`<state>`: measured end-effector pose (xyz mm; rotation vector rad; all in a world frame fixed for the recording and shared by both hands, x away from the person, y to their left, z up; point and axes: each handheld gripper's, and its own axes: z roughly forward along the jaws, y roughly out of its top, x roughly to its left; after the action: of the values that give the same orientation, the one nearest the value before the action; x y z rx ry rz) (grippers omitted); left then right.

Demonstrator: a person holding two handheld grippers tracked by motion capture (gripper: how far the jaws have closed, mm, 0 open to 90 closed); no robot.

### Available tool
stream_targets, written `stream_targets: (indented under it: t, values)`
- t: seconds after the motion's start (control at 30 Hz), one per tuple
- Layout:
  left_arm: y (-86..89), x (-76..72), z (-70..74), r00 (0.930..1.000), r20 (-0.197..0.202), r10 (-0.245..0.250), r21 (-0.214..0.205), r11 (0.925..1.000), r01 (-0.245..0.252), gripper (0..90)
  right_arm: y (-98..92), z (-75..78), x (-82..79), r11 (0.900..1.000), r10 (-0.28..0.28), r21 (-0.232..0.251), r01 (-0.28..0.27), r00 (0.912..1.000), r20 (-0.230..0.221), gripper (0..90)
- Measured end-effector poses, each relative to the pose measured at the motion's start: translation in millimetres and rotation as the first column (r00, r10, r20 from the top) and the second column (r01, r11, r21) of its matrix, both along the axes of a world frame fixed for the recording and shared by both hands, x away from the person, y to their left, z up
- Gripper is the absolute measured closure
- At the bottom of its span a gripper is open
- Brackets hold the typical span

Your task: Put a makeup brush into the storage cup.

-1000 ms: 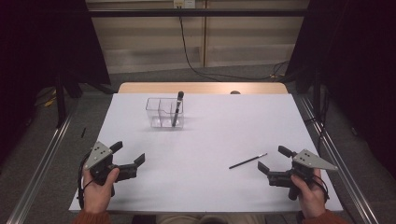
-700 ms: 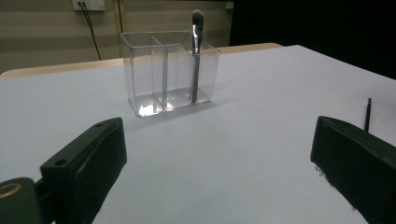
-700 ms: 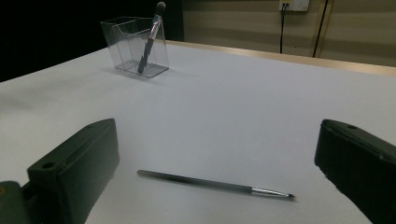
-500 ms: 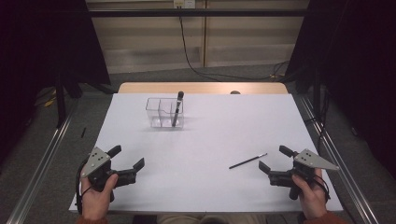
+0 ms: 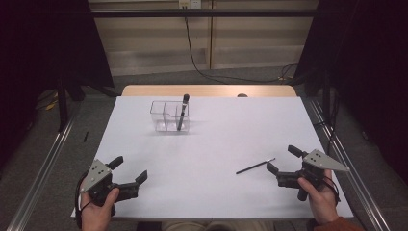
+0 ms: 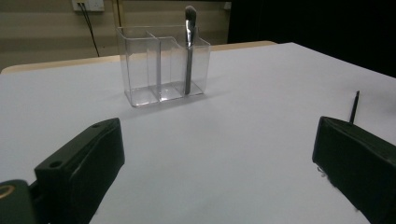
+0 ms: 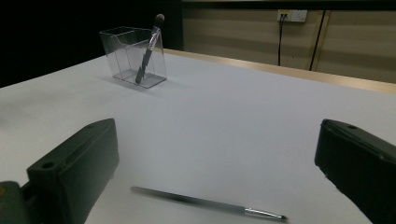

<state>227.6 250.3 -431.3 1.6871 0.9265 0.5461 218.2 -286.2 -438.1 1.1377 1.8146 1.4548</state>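
Observation:
A clear plastic organiser (image 5: 169, 116) (image 6: 159, 65) (image 7: 133, 56) with several compartments stands at the table's far middle. A dark makeup brush (image 5: 182, 111) (image 6: 188, 51) (image 7: 148, 48) stands upright in its right compartment. A thin brush (image 5: 255, 166) (image 7: 208, 204) lies flat on the white table at the front right, just left of my right gripper (image 5: 284, 160). That gripper is open, with the thin brush lying between its jaws in the right gripper view. My left gripper (image 5: 129, 169) is open and empty at the front left corner.
The white table (image 5: 221, 134) ends in a wooden strip at the back. Metal rails run along both sides. A black cable (image 5: 192, 53) hangs down the back wall. Dark curtains stand to the left and right.
My left gripper has drawn back toward the front edge and slightly left. My right gripper has barely shifted. The brushes and organiser have not moved.

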Motion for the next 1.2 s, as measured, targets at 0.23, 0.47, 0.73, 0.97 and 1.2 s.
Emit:
stream_targets:
  t: [0.23,0.47,0.73,0.97,1.2]
  values:
    - [-0.9,-2.1,0.8,0.9998,0.016,-0.009,0.004,0.9999,0.009,2.3,-2.3,6.1,8.8,0.9999,0.010,0.005,-0.010,0.9999,-0.012,0.0]
    - [-1.7,-3.4,1.0,0.9997,0.020,-0.015,-0.004,0.9999,0.015,2.3,-1.4,7.6,9.4,1.0000,0.007,-0.001,-0.007,1.0000,0.003,0.0]
    - [-1.1,-1.0,0.3,0.9996,0.021,-0.018,0.003,0.9998,0.018,2.3,-2.2,10.8,16.4,0.9950,0.091,-0.038,-0.092,0.9954,-0.029,0.0]
    - [0.5,-1.1,0.7,0.9997,0.021,-0.015,0.005,0.9999,0.015,2.3,-1.7,19.2,43.6,0.9807,0.147,-0.114,-0.159,0.9834,-0.107,0.0]
    - [0.8,-1.1,0.4,0.9996,0.022,-0.020,0.009,0.9998,0.019,2.3,0.4,20.3,63.7,0.9596,0.194,-0.170,-0.224,0.9646,-0.179,0.5]
